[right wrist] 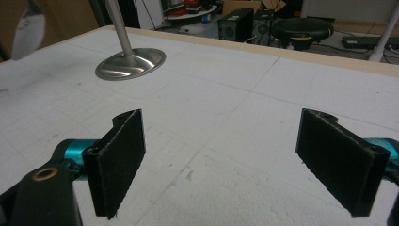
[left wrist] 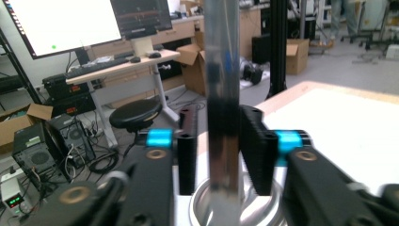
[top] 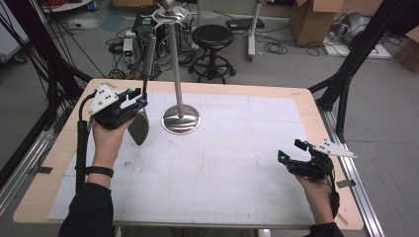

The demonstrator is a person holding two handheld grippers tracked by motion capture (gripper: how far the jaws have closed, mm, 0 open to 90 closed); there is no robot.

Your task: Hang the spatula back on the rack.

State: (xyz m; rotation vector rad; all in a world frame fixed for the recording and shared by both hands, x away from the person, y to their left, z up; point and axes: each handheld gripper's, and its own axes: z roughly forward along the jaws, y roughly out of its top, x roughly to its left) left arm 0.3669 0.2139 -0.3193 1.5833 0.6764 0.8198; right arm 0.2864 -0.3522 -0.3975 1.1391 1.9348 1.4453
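High view had the big stuff laid out pretty clearly: a wooden-edged table [top: 59, 148] covered by a white gridded mat [top: 222, 168], with a tall metal stand [top: 179, 74] toward the far middle, its round shiny base [top: 181, 120] sitting flat on the mat and a hook-like top piece way up near the frame's edge. Hanging from that top was a long-handled metal spatula [top: 143, 98], handle up, blade down, with the blade dangling just left of the stand's base. The left gripper [top: 140, 97] was up at the handle, hand underneath, near the far left part of the table. From the left gripper view the spatula handle [left wrist: 222, 117] ran straight up between the two black pads [left wrist: 256, 150], and there was a sliver of gap on at least one side, so I'd call it loosened around the handle rather than clamped; no pressing that I could see. The stand's base [left wrist: 263, 212] showed blurry right below. The right gripper [top: 291, 150] was well apart from all that, hovering over the near right corner of the mat, jaws spread wide with nothing between them. Right gripper view backed that up: both pads [right wrist: 120, 160] far apart over bare mat [right wrist: 226, 117], stand base [right wrist: 131, 63] off in the distance.
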